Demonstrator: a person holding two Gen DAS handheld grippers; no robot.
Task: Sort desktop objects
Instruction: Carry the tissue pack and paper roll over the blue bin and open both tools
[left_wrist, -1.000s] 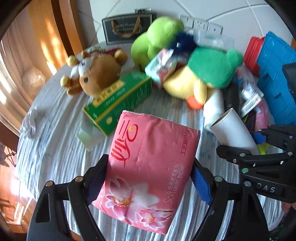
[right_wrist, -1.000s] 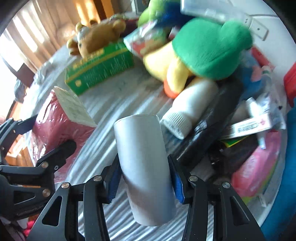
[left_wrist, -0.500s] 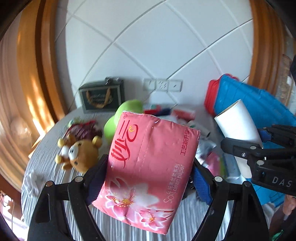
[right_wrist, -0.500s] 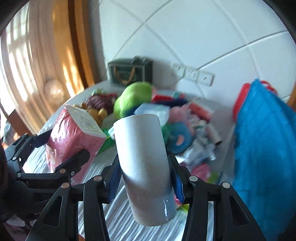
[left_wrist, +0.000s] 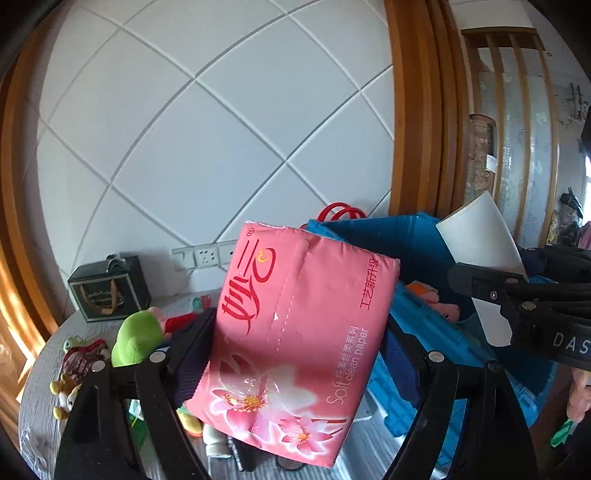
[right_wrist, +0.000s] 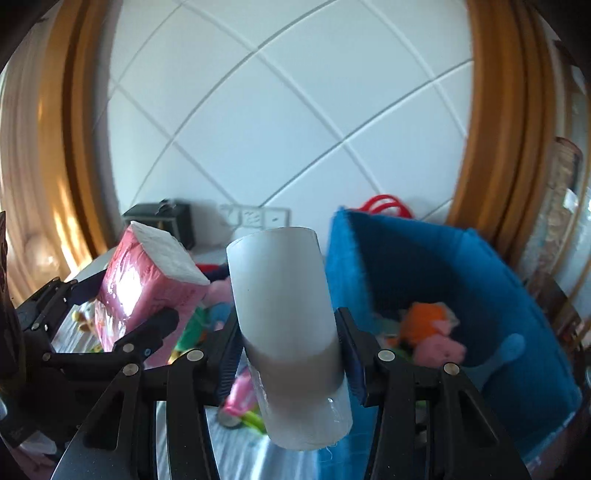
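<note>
1. A white panelled wall (left_wrist: 207, 140) with diagonal grooves fills the background, framed by orange-brown wooden trim (left_wrist: 413, 110).
2. A grey striped table (left_wrist: 40, 402) lies below, cluttered along its far side.
3. A blue crate (right_wrist: 436, 280) stands open at the right, red handles showing behind its rim; an orange and pink plush toy (right_wrist: 432, 328) lies inside it.
4. The pink tissue pack (left_wrist: 295, 339), printed with flowers and the words "Soft clean paper", is held up off the table, tilted, in front of the crate's left edge.
5. The left gripper (left_wrist: 291, 354) pinches this pack between its two fingers, one pad on each long side.
6. The white cylinder (right_wrist: 288, 325), a smooth tube, is held in the air just left of the crate, leaning slightly leftward at the top.
7. The right gripper (right_wrist: 288, 350) clamps the tube at its lower half, blue pads (right_wrist: 352, 354) pressed to both sides.
8. A dark gift box (left_wrist: 109, 291) with a gold handle stands against the wall at the table's far left.
9. A green plush toy (left_wrist: 135, 338) lies near that box.
10. A small brown bear (left_wrist: 64, 397) rests at the table's left edge.
11. White wall sockets (left_wrist: 205, 254) sit just above the table.
</note>
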